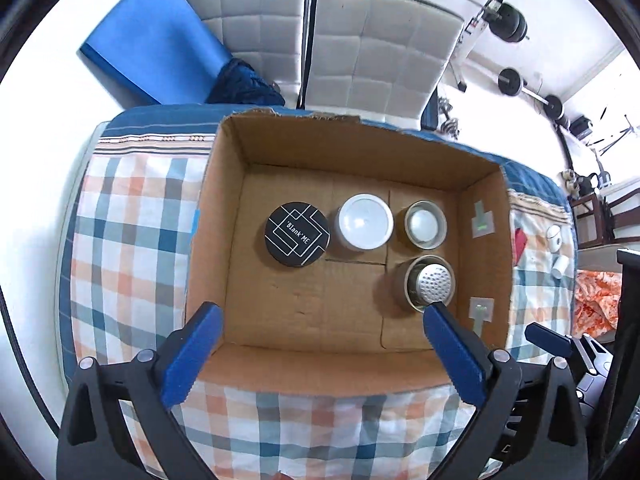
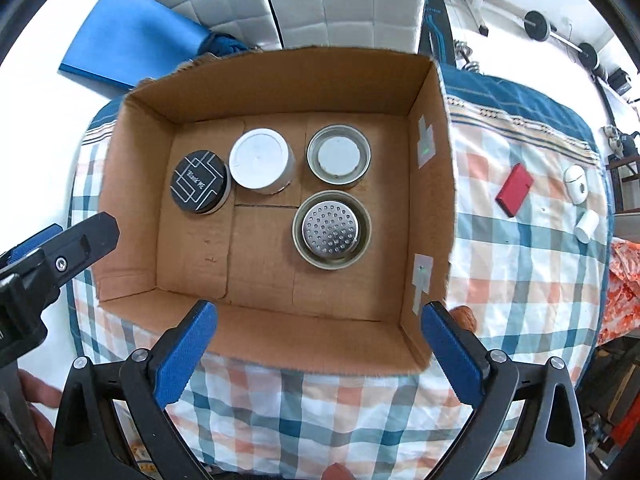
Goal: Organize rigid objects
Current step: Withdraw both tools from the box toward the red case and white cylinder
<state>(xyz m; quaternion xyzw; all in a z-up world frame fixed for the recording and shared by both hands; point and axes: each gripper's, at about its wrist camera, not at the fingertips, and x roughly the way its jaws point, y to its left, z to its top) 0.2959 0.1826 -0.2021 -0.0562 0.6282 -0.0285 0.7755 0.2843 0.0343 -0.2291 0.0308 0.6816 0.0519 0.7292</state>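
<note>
An open cardboard box sits on the checked cloth. Inside stand a black round tin, a white-lidded jar, a metal cup with a white disc and a metal cup with a perforated strainer. My left gripper is open and empty above the box's near wall. My right gripper is open and empty above the near wall too. A red flat case, a white earbud case and a small white cylinder lie on the cloth right of the box.
Two white quilted chair backs and a blue mat stand behind the table. Barbells lie on the floor at the right. An orange patterned cloth lies at the table's right edge. The left gripper's body shows at the left of the right wrist view.
</note>
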